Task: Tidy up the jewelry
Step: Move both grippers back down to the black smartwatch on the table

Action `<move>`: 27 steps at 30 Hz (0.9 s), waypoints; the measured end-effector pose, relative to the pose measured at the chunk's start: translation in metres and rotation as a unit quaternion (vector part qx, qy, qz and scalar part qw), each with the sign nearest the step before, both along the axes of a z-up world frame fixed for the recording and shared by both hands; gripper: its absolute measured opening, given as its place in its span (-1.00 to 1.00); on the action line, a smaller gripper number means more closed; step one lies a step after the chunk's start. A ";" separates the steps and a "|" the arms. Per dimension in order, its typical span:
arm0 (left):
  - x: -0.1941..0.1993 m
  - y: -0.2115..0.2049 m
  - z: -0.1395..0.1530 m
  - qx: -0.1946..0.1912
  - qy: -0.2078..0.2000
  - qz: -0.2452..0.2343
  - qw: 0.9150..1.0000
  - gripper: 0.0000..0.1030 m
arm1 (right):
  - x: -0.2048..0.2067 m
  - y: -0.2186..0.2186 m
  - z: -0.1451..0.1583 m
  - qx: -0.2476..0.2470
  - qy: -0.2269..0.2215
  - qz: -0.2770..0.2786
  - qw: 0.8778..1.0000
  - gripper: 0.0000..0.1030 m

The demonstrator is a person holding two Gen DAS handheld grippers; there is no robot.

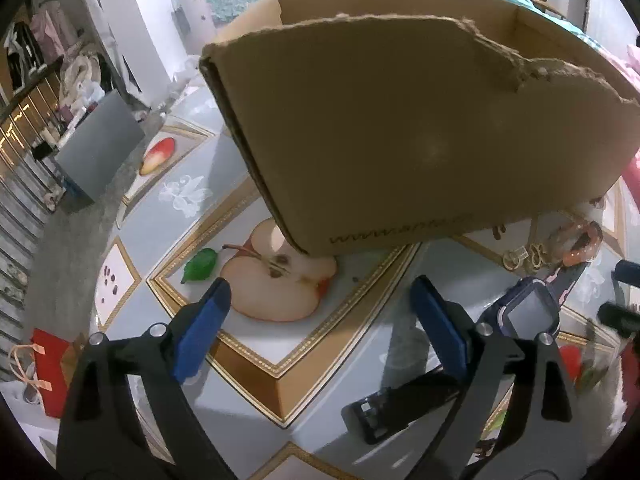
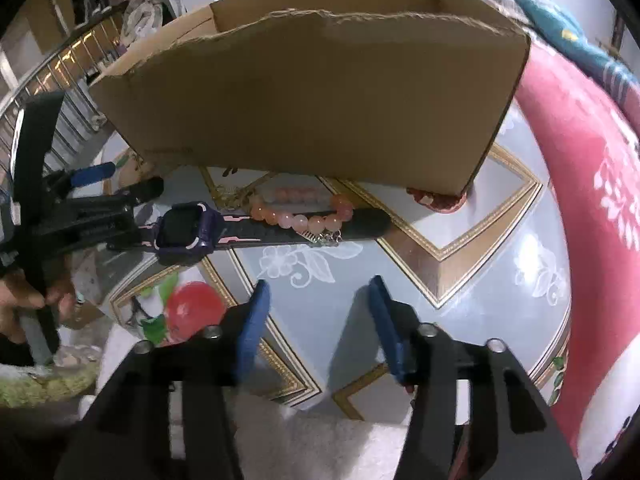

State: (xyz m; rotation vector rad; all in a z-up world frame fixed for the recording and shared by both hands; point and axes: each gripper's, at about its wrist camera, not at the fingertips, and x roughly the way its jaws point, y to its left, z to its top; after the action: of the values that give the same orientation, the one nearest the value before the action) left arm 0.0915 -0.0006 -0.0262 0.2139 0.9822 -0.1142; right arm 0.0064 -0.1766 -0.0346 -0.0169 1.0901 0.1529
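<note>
Blue-padded fingers of the left gripper [image 1: 320, 300] stand spread and pinch nothing above a tablecloth [image 1: 360, 360] printed with a halved apple [image 1: 280, 284] and gold-edged diamonds. Directly ahead, a torn-edged cardboard box [image 1: 420, 128] sits on the table and fills most of the view, its open top facing up. To the right of those fingers lies a purple watch [image 1: 528, 312], its dark strap running toward a string of pink beads [image 1: 580, 246] and some small gold pieces [image 1: 524, 258] close to the box's lower edge.

The right gripper [image 2: 316, 296] is likewise spread wide and empty, hovering over the cloth just short of the jewelry. From its side the watch [image 2: 184, 234] shows its square face, with the bead bracelet [image 2: 304, 212] draped across the strap and a small silver charm [image 2: 326, 238] touching the strap's near edge. A thin gold chain [image 2: 232, 196] lies just behind the beads, near the box [image 2: 312, 96]. This view alone shows a reddish item [image 2: 436, 200] tucked under the box's right corner, and a red patterned cloth [image 2: 592, 200] beside the table.

Only the left camera takes in the room's floor, with a grey box [image 1: 96, 148] and a red bag [image 1: 52, 372].
</note>
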 end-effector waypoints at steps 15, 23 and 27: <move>0.015 0.012 -0.003 -0.054 0.056 0.013 0.997 0.84 | 0.005 0.015 -0.006 0.034 0.010 0.015 0.999 0.88; 0.026 0.015 -0.006 -0.055 0.062 0.012 0.996 0.84 | 0.002 0.009 -0.006 0.035 0.009 0.014 0.999 0.88; 0.024 0.015 -0.006 -0.054 0.061 0.011 0.997 0.84 | 0.000 0.001 -0.003 0.042 0.007 0.012 0.999 0.88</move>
State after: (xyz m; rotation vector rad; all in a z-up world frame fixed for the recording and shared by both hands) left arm 0.1155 0.0142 -0.0319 0.0976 1.0961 -0.1614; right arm 0.0064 -0.1751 -0.0381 0.0465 1.0974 0.2207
